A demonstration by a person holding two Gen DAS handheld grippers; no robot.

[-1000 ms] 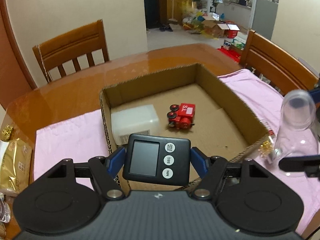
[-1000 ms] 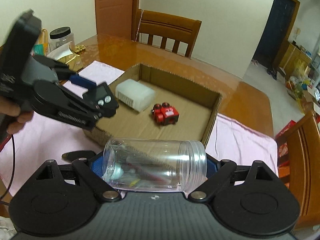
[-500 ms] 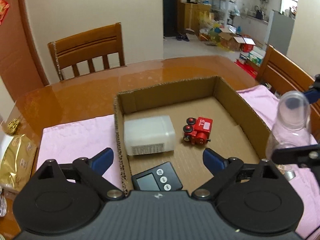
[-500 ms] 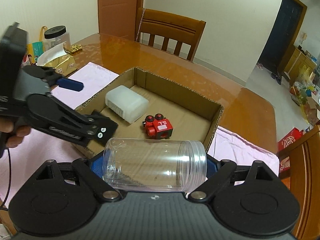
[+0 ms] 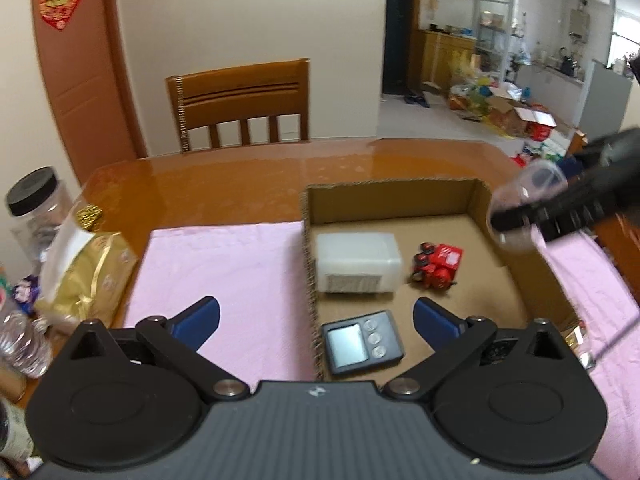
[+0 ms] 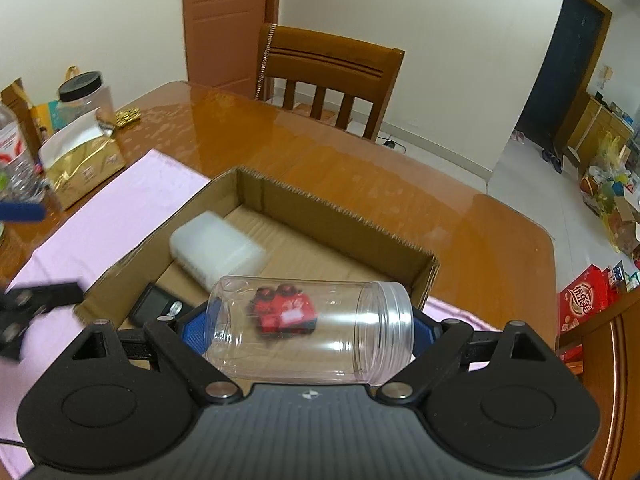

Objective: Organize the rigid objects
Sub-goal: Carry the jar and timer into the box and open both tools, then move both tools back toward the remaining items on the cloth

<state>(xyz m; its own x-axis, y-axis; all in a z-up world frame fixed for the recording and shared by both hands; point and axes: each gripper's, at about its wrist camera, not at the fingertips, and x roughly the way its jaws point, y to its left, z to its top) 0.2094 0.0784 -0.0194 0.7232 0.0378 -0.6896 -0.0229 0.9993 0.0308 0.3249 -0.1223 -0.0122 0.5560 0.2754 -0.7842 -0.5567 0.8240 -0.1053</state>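
An open cardboard box (image 5: pixel 516 272) sits on the table and holds a white plastic container (image 5: pixel 358 262), a red toy train (image 5: pixel 438 266) and a black digital timer (image 5: pixel 362 344). My left gripper (image 5: pixel 316 318) is open and empty, above the box's near left corner. My right gripper (image 6: pixel 310 330) is shut on a clear plastic jar (image 6: pixel 310 330), held on its side over the box's near right part. The box (image 6: pixel 340 220), white container (image 6: pixel 216 252) and timer (image 6: pixel 154 306) also show in the right wrist view; the train (image 6: pixel 284 312) shows through the jar. The jar (image 5: pixel 520 208) appears at the right of the left wrist view.
A pink cloth (image 5: pixel 224 280) lies under the box. A gold bag (image 5: pixel 84 276), a black-lidded jar (image 5: pixel 32 208) and bottles stand at the table's left edge. Wooden chairs (image 5: pixel 240 104) stand at the far side and at the right.
My left gripper opened and let go of the timer, which now lies in the box's near left corner, then drew back to the left. The right gripper brought the jar over the box.
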